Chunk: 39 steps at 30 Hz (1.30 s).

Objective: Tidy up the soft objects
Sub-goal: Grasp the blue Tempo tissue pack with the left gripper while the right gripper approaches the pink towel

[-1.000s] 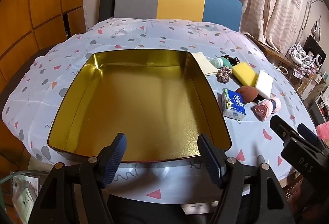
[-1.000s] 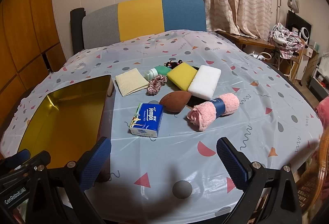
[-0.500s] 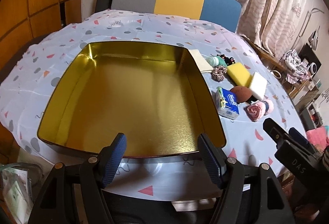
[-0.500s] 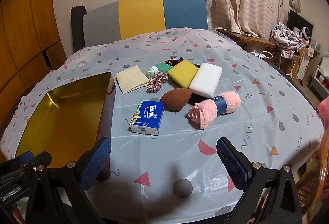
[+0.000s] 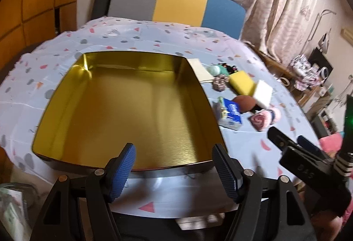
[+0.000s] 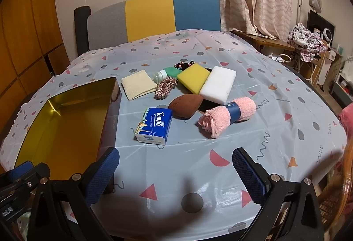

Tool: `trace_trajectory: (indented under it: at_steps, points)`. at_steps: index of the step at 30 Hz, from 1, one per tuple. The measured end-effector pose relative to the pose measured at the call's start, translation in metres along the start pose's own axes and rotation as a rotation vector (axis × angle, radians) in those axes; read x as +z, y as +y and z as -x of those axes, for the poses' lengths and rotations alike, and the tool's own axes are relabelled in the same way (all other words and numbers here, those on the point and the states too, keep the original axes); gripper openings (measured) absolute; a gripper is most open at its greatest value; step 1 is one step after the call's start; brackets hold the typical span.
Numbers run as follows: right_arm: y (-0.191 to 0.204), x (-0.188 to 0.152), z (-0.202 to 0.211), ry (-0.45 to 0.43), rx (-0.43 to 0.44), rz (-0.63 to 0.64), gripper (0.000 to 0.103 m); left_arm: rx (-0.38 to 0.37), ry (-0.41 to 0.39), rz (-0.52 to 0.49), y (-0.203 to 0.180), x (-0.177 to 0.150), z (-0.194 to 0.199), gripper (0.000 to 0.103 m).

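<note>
An empty gold tin (image 5: pixel 123 108) sits on the table's left; it also shows in the right wrist view (image 6: pixel 64 124). To its right lie a blue tissue pack (image 6: pixel 154 125), a brown sponge (image 6: pixel 185 105), a rolled pink towel (image 6: pixel 227 116), a yellow sponge (image 6: pixel 193 79), a white sponge (image 6: pixel 218 84), a pink scrunchie (image 6: pixel 165 87) and a cream cloth (image 6: pixel 138 84). My left gripper (image 5: pixel 174 167) is open and empty at the tin's near edge. My right gripper (image 6: pixel 176 171) is open and empty above the near table, in front of the tissue pack.
A small green-capped bottle (image 6: pixel 164 74) and black hair ties (image 6: pixel 184 64) lie behind the sponges. A grey, yellow and blue chair (image 6: pixel 152 18) stands behind the table. A side table with clothes (image 6: pixel 306 41) is at the right.
The left gripper has shifted left and back and the view has tilted. The right gripper has moved slightly toward the objects. Both stay open.
</note>
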State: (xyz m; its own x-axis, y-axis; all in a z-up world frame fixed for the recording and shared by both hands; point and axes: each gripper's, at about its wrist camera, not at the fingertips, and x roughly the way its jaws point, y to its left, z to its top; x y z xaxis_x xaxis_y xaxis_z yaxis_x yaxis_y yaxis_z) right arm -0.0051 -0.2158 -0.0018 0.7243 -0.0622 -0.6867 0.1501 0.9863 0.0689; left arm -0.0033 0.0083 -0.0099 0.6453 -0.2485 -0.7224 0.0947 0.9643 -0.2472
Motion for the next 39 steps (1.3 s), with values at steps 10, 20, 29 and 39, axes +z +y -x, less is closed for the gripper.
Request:
trace_trajectory:
  at_steps: [10, 20, 29, 39]
  points:
    - [-0.026, 0.002, -0.015, 0.027, -0.039, -0.045, 0.103, -0.094, 0.021, -0.059, -0.020, -0.003, -0.004, 0.073]
    - [-0.099, 0.012, -0.040, 0.059, -0.203, -0.153, 0.103, -0.213, 0.107, -0.100, -0.068, 0.018, -0.030, 0.074]
    - [-0.132, 0.011, -0.050, 0.091, -0.237, -0.204, 0.103, -0.132, 0.170, -0.217, -0.133, 0.048, -0.088, 0.074]
    - [-0.140, 0.010, -0.054, 0.112, -0.212, -0.247, 0.103, 0.057, 0.259, -0.270, -0.148, 0.064, -0.168, 0.074]
